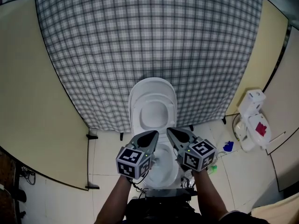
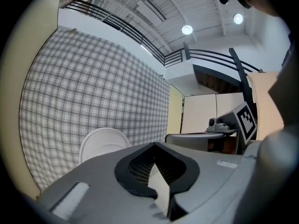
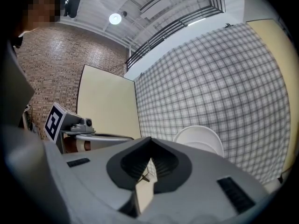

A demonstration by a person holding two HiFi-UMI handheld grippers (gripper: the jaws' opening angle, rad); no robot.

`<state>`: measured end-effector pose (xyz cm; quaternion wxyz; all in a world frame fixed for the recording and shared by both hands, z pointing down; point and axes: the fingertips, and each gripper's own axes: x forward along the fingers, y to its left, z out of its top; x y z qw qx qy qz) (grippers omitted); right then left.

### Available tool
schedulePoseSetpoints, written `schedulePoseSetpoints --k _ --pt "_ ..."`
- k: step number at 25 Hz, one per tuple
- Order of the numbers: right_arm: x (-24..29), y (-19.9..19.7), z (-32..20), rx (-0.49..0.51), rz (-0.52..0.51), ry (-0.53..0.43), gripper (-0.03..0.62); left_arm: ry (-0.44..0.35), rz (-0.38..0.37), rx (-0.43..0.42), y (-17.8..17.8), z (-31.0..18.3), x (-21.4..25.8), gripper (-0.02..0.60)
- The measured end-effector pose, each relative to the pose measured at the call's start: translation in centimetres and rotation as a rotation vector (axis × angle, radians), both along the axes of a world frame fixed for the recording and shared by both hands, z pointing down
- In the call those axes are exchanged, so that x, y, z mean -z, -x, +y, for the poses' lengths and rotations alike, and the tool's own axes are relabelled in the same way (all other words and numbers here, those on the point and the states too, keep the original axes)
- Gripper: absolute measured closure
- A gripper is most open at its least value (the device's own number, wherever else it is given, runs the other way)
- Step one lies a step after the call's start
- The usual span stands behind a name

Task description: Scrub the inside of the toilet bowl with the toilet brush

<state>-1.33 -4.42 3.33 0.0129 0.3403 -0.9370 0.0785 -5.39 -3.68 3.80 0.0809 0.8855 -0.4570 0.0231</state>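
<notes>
A white toilet (image 1: 154,107) stands against the checked curtain with its lid and seat raised. The open bowl (image 1: 164,168) lies just below my two grippers. My left gripper (image 1: 153,135) and right gripper (image 1: 170,131) hover side by side over the bowl's front, both pointing toward the lid. Each is shut with nothing between its jaws. In the left gripper view the closed left gripper (image 2: 154,144) points at the raised lid (image 2: 100,141). The right gripper view shows the shut right gripper (image 3: 149,139) beside the lid (image 3: 202,139). I cannot make out a toilet brush for certain.
A checked curtain (image 1: 149,41) hangs behind the toilet, with beige panels at the left (image 1: 32,101) and right (image 1: 273,45). On the floor at the right stand a white object with a red patch (image 1: 253,120), a small blue thing (image 1: 228,147) and a green one (image 1: 212,168).
</notes>
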Motion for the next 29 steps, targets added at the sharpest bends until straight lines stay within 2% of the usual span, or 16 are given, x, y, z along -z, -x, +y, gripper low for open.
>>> schedulePoseSetpoints --k 8,16,23,29 --pt "-1.2 -0.2 -1.1 -0.004 0.022 -0.003 0.588 0.025 -0.003 0.009 0.1 -1.3 -1.0 0.572" --pt "-0.7 -0.7 -0.1 -0.005 0.040 -0.037 0.588 0.011 -0.006 -0.001 -0.6 -0.4 -0.4 0.572" --pt "-0.2 0.1 0.0 0.005 0.048 -0.028 0.588 0.021 -0.004 -0.011 0.1 -0.4 0.2 0.572" --pt "-1.3 -0.7 1.8 0.029 0.059 -0.052 0.588 0.010 -0.010 -0.013 -1.0 1.3 -1.3 0.572"
